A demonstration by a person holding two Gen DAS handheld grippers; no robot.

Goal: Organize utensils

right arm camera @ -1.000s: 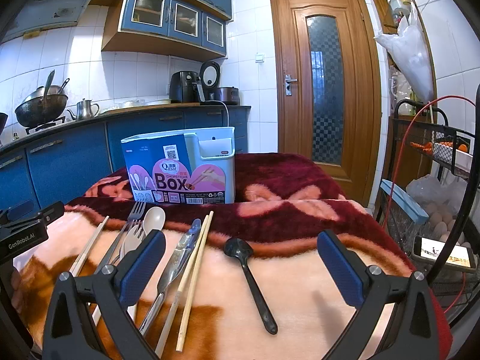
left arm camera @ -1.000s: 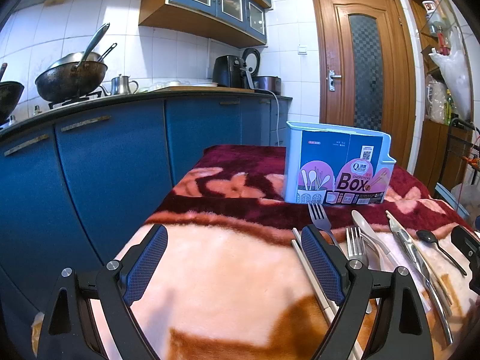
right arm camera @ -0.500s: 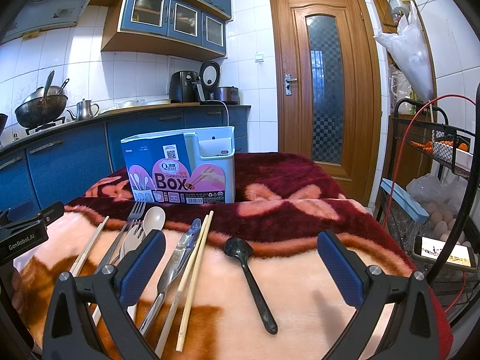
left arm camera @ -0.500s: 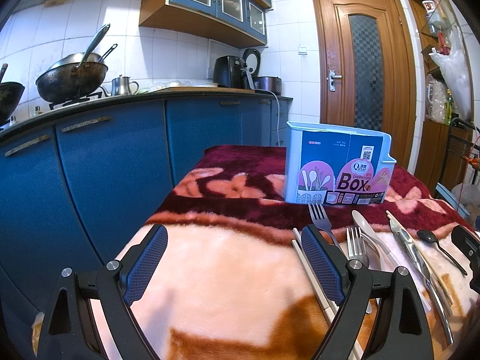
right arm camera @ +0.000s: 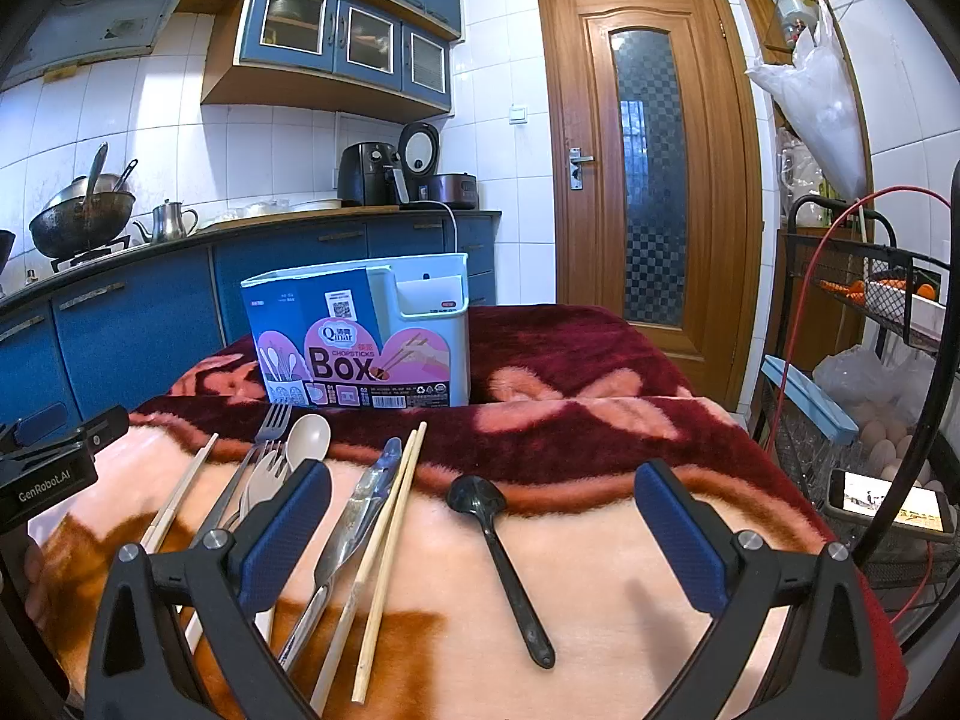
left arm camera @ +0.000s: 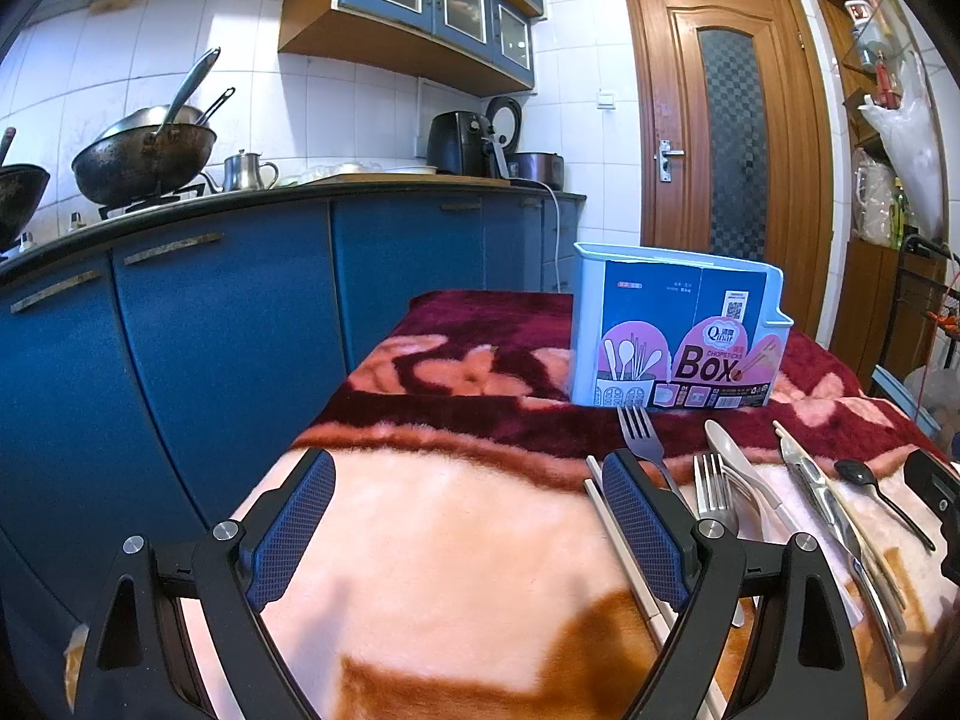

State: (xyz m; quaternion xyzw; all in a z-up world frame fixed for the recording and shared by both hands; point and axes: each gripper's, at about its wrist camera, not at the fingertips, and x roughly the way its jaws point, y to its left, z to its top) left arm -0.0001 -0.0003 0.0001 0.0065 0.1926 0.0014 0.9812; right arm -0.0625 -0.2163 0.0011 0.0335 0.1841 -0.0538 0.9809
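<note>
A light blue chopsticks box [left arm camera: 675,336] [right arm camera: 360,339] stands upright at the far side of a blanket-covered table [left arm camera: 456,540]. In front of it lie utensils in a row: forks [right arm camera: 264,450], a white spoon [right arm camera: 307,441], a metal knife [right arm camera: 354,516], wooden chopsticks [right arm camera: 387,546] and a black spoon [right arm camera: 498,534]. My left gripper [left arm camera: 468,534] hovers open over bare blanket, left of the utensils. My right gripper [right arm camera: 480,534] is open and low, with the black spoon, chopsticks and knife lying between its fingers' line.
Blue kitchen cabinets [left arm camera: 210,330] with a wok [left arm camera: 144,153] on the counter run along the left. A wooden door [right arm camera: 654,180] is behind the table. A black wire cart [right arm camera: 870,324] with eggs and a phone stands close on the right.
</note>
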